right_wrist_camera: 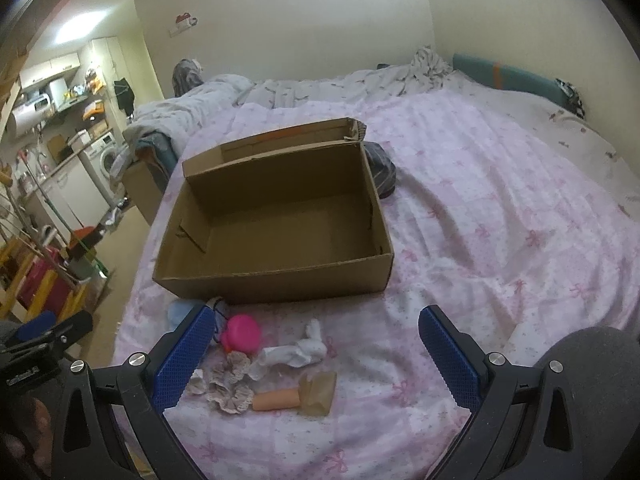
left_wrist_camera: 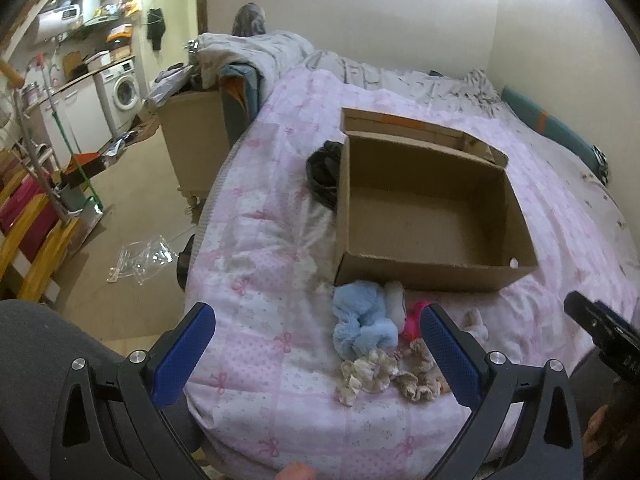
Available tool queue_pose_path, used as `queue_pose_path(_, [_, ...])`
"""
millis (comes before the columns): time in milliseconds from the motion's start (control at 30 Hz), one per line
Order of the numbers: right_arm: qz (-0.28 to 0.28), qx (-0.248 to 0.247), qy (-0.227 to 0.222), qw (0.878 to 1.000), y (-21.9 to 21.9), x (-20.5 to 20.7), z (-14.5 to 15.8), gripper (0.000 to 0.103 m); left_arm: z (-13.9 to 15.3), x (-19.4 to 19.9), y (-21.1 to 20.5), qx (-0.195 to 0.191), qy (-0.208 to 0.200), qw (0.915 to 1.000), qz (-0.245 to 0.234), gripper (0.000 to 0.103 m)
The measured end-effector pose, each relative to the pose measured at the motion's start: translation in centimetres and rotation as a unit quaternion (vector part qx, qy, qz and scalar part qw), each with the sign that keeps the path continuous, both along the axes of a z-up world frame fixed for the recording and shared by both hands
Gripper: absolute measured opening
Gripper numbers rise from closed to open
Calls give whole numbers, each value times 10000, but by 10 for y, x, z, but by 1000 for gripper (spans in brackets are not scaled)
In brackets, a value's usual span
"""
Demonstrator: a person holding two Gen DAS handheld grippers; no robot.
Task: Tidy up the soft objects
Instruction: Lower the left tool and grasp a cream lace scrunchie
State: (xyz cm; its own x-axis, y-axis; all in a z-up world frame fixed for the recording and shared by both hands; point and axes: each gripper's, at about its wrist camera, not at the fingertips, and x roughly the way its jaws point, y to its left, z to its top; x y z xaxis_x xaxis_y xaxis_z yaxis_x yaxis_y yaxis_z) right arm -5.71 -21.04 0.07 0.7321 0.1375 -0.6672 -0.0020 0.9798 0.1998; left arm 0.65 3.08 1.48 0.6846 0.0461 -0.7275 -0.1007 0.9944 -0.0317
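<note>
An open cardboard box [left_wrist_camera: 432, 270] [right_wrist_camera: 276, 282] sits empty on the pink bed. Soft things lie in front of it: a fluffy blue toy [left_wrist_camera: 362, 320] [right_wrist_camera: 178, 314], a pink toy [left_wrist_camera: 414, 320] [right_wrist_camera: 242, 332], beige scrunchies [left_wrist_camera: 370, 372] [right_wrist_camera: 228, 388], a white plush [left_wrist_camera: 396, 300], white socks [right_wrist_camera: 294, 350] and a peach-and-tan piece [right_wrist_camera: 298, 396]. My left gripper [left_wrist_camera: 318, 354] stands open above the blue toy and scrunchies, holding nothing. My right gripper [right_wrist_camera: 316, 354] is open over the socks, also holding nothing.
A dark garment [left_wrist_camera: 324, 174] [right_wrist_camera: 380, 170] lies against the box's far side. Crumpled grey bedding [left_wrist_camera: 256, 52] is piled at the bed's far end. The floor at left holds plastic bags [left_wrist_camera: 140, 258], a cardboard crate [left_wrist_camera: 192, 136] and kitchen clutter.
</note>
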Motion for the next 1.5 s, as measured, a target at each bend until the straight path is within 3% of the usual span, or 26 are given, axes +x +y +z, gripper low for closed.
queue_pose_path(167, [78, 320, 181, 9993, -6, 7, -3, 103, 4, 10, 0, 170, 98, 9998, 27, 102])
queue_pose_path(267, [93, 219, 130, 9996, -5, 10, 0, 103, 3, 19, 2, 169, 263, 9995, 33, 102])
queue_pose_path(500, [498, 294, 277, 9979, -9, 26, 2, 103, -11, 38, 19, -193, 843, 9962, 60, 102])
queue_pose_path(633, [624, 549, 795, 9934, -15, 40, -20, 103, -32, 51, 30, -660, 1358, 9885, 121, 102])
queue_pose_path(700, [581, 693, 1047, 9904, -18, 46, -31, 103, -43, 59, 27, -825, 1604, 9836, 70, 96])
queue_pose_path(833, [430, 963, 1272, 9863, -23, 52, -47, 103, -75, 74, 7, -1085, 2434, 9636, -204, 94])
queue_pose_path(900, [366, 998, 1311, 9856, -23, 53, -51, 103, -95, 75, -3, -1209, 2744, 9538, -193, 90])
queue_pose_path(1100, [389, 918, 1372, 9855, -19, 53, -54, 103, -140, 77, -17, -1328, 3176, 9389, 23, 69])
queue_pose_path(1167, [406, 868, 1376, 9858, -17, 54, -55, 103, -148, 78, -22, -1256, 3227, 9381, -81, 60])
queue_pose_path(1267, [418, 874, 1430, 9850, -15, 55, -58, 103, -152, 78, -27, -1090, 3192, 9412, -178, 34])
queue_pose_path(1300, [422, 891, 1444, 9846, -15, 56, -58, 103, -152, 77, -26, -1118, 3191, 9409, -178, 30])
queue_pose_path(1500, [412, 903, 1462, 9843, -15, 57, -59, 103, -144, 65, -7, -1327, 3279, 9352, -151, 20])
